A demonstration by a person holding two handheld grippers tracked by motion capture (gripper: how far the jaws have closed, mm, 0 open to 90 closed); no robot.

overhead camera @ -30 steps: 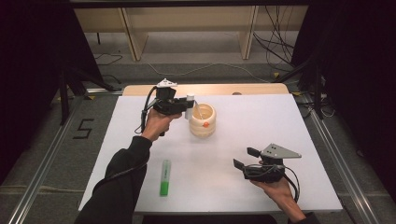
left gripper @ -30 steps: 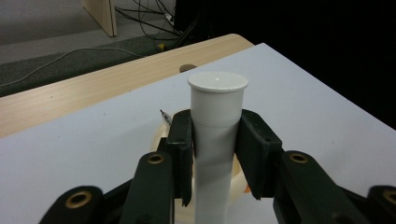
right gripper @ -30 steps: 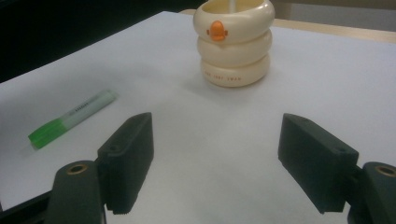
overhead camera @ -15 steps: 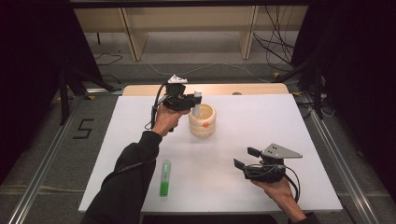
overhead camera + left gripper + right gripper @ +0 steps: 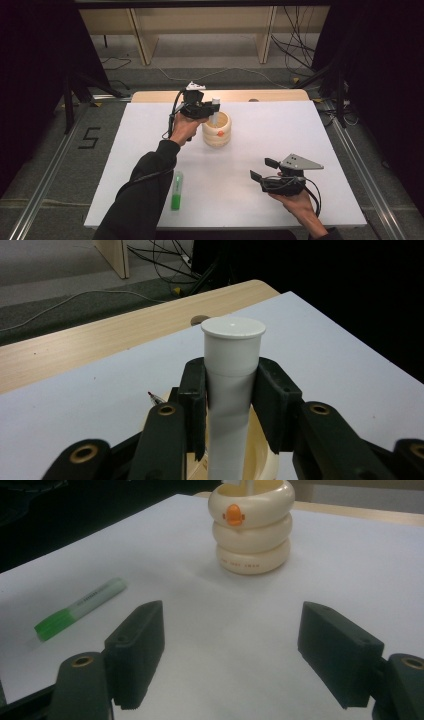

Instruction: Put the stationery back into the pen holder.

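My left gripper (image 5: 212, 111) (image 5: 231, 395) is shut on a white capped tube (image 5: 232, 390) (image 5: 215, 111), held upright with its lower end inside the cream ringed holder (image 5: 217, 130) (image 5: 251, 527). The holder stands on the white table mat (image 5: 150, 145) near the far middle and bears an orange mark on its front. A red-tipped pen point (image 5: 151, 396) shows at the holder's rim. My right gripper (image 5: 262, 169) (image 5: 235, 660) is open near the front right of the mat, nothing between its pads. A green highlighter (image 5: 176, 190) (image 5: 80, 607) lies flat at the front left.
A bare wooden strip (image 5: 270, 95) runs along the mat's far edge, with a round hole in it. Beyond stand wooden furniture legs (image 5: 142, 37) and loose cables (image 5: 300, 55) on the floor. Metal rails (image 5: 45, 185) flank the table.
My left gripper has carried the white tube rightward and slightly down, from beside the holder to over its mouth. The right gripper has stayed put.
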